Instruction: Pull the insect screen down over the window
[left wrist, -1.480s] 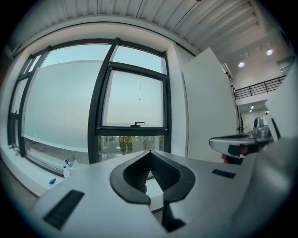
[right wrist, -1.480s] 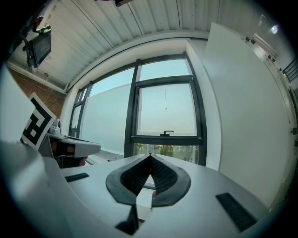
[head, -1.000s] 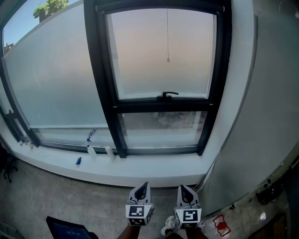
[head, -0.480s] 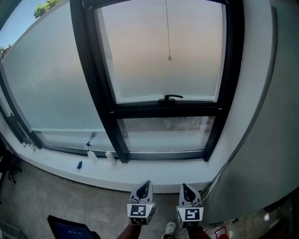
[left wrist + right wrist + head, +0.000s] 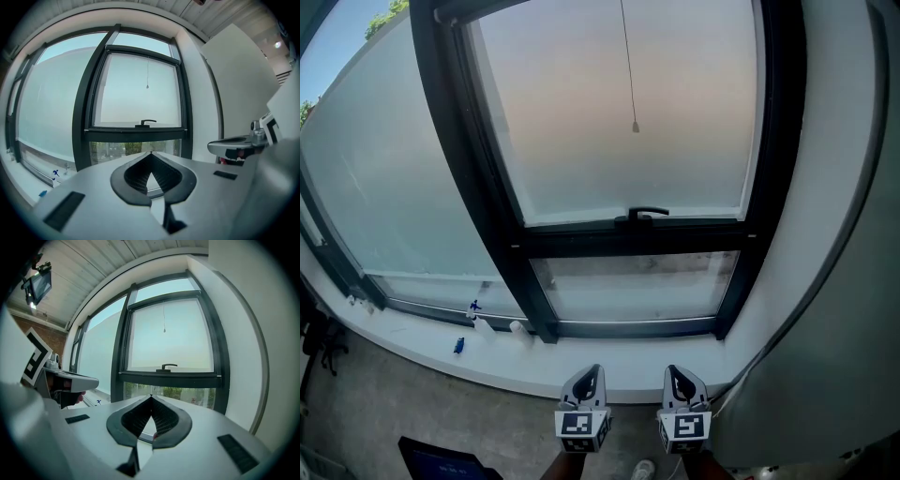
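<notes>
Both grippers sit at the bottom centre of the head view, side by side and pointing at the window (image 5: 619, 122). The left hand-held gripper (image 5: 590, 375) has its jaws closed tip to tip with nothing between them, and its own view shows the ribbed black pads meeting at a point (image 5: 150, 153). The right hand-held gripper (image 5: 677, 373) is closed and empty in the same way (image 5: 151, 395). They appear to be held low and level because there is nothing within reach to take yet.

The screen does not show as a separate thing. I judge it to be rolled up at the top rail, above the upper edge of the head view. Its likely pull is a thin cord (image 5: 635, 127) ending in a small bead, which hangs down the middle of the pane in the upper centre. Hung centrally, it should draw the mesh down evenly.

The window has a thick, matt black frame around a hazy, frosted-looking pane. A curved black handle (image 5: 639, 215) sits on the crossbar. The lower pane (image 5: 628, 286) is clearer and shows greenery in the gripper views. The sill (image 5: 609, 370) below it is smooth and white.
</notes>
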Action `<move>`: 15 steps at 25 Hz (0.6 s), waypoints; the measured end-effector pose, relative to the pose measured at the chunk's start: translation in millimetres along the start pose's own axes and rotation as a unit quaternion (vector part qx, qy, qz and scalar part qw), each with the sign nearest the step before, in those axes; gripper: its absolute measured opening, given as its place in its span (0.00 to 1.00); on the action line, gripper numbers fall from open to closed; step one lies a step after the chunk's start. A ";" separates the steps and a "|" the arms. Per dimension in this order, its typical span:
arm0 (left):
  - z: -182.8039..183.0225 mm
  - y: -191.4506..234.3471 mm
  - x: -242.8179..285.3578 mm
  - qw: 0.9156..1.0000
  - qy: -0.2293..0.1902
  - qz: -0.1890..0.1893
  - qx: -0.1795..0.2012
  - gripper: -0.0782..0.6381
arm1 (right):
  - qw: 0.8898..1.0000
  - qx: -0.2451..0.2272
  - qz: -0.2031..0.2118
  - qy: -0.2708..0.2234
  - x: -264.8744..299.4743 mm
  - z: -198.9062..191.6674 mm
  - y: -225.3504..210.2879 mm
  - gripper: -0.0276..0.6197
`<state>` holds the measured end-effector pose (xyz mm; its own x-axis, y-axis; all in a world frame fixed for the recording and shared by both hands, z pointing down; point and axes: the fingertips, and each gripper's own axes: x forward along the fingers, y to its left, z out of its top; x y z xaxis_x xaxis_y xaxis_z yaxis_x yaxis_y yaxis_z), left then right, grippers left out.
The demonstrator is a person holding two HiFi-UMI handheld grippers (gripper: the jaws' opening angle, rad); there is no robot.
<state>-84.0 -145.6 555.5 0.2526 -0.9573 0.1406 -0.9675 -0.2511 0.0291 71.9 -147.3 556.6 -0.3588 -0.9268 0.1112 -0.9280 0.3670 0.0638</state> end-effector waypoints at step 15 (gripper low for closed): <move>15.0 40.6 89.3 1.000 0.001 -0.005 0.008 0.11 | 1.000 0.001 -0.023 0.005 93.7 3.2 -35.4 0.05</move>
<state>-100.6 -243.5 554.4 0.2622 -0.9546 0.1415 -0.9647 -0.2629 0.0142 70.8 -247.4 561.5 -0.3150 -0.9418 0.1175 -0.9437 0.3240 0.0666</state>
